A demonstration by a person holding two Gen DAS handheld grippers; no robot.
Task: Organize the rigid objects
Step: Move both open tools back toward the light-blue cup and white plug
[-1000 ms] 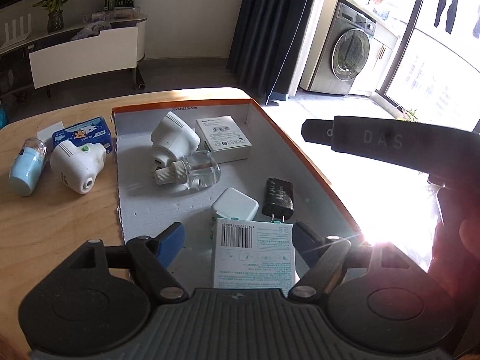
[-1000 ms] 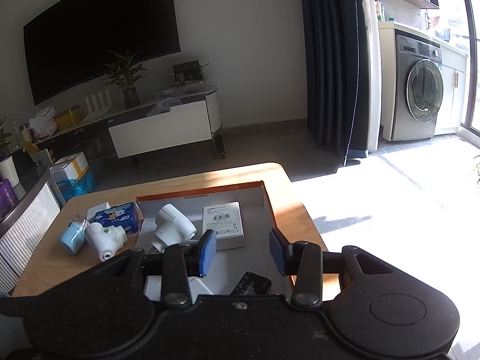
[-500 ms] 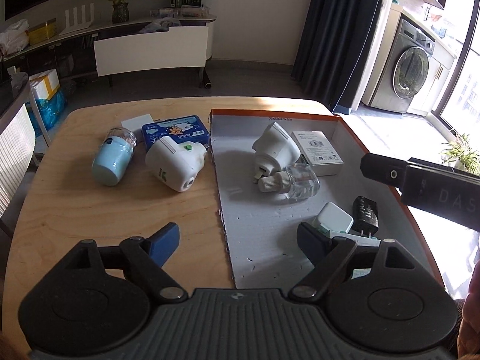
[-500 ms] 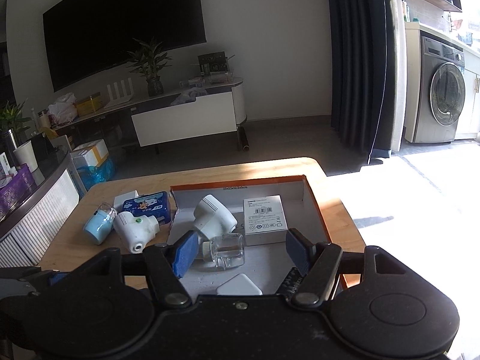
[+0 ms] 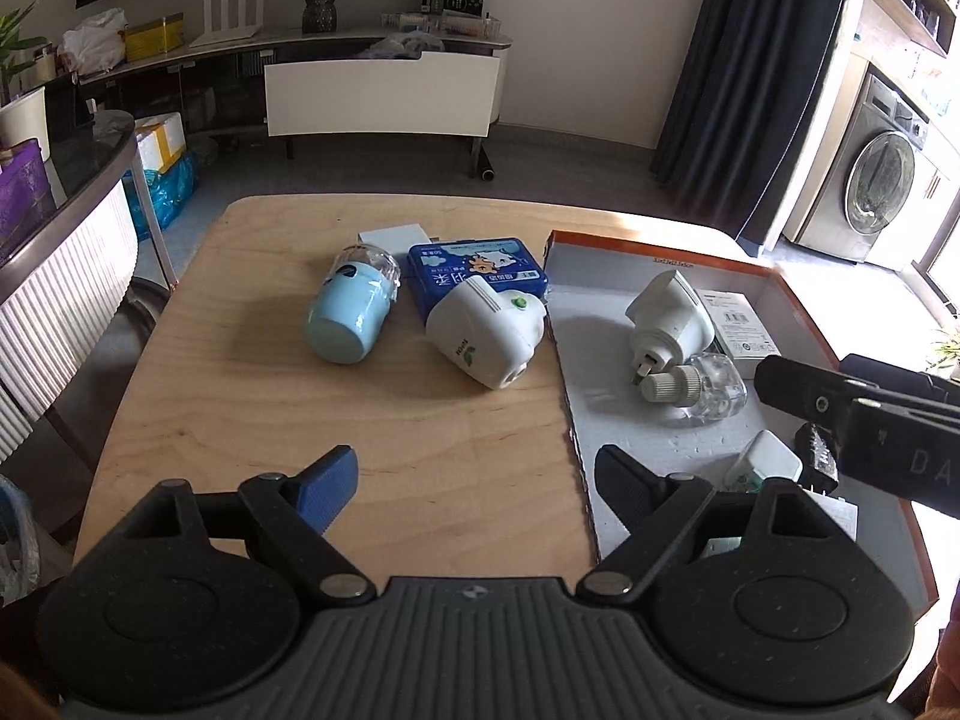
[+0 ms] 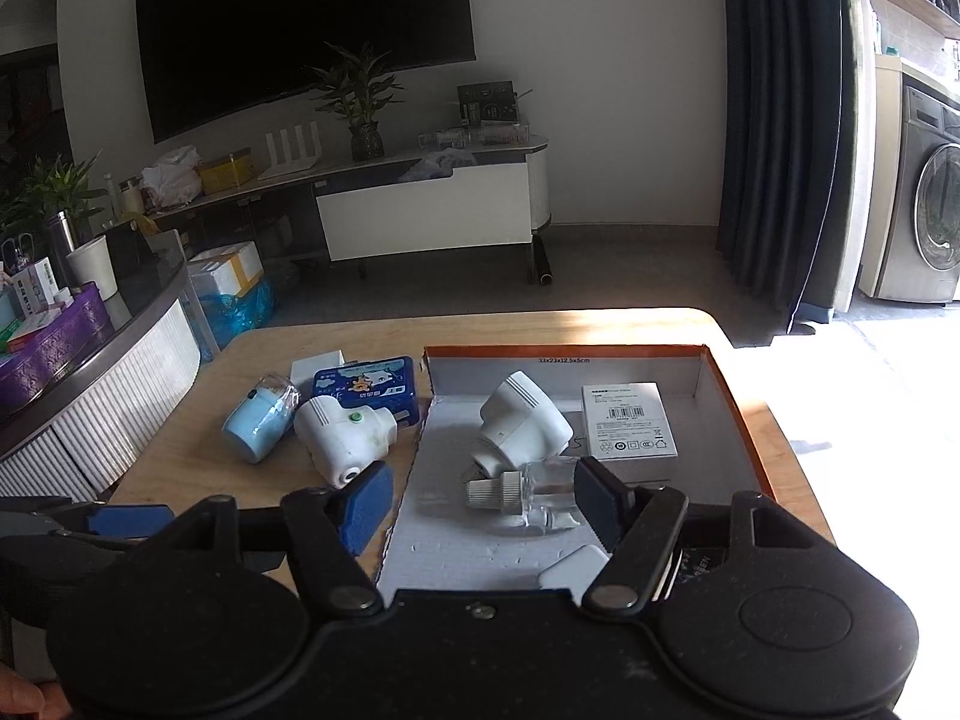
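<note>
An orange-edged cardboard tray (image 5: 804,312) (image 6: 729,384) on the wooden table holds a white plug-in device (image 5: 672,318) (image 6: 525,426), a clear bottle (image 5: 705,387) (image 6: 528,498), a white box (image 5: 741,330) (image 6: 627,426), a white charger (image 5: 771,462) and a black adapter (image 5: 816,462). Left of the tray lie a white device with a green button (image 5: 486,330) (image 6: 345,435), a light blue device (image 5: 351,312) (image 6: 258,426) and a blue tin (image 5: 477,267) (image 6: 366,390). My left gripper (image 5: 477,486) is open and empty over the table's near edge. My right gripper (image 6: 483,501) is open and empty above the tray's near part.
A small white card (image 5: 393,237) lies behind the blue tin. A ribbed counter (image 5: 54,288) stands left of the table. A TV console (image 6: 420,198) is behind, and a washing machine (image 5: 882,192) at the far right. Bare wood (image 5: 300,420) lies ahead of the left gripper.
My left gripper let go of the barcoded white box in the tray, opened and swung left over the bare table. My right gripper opened wider and drew back.
</note>
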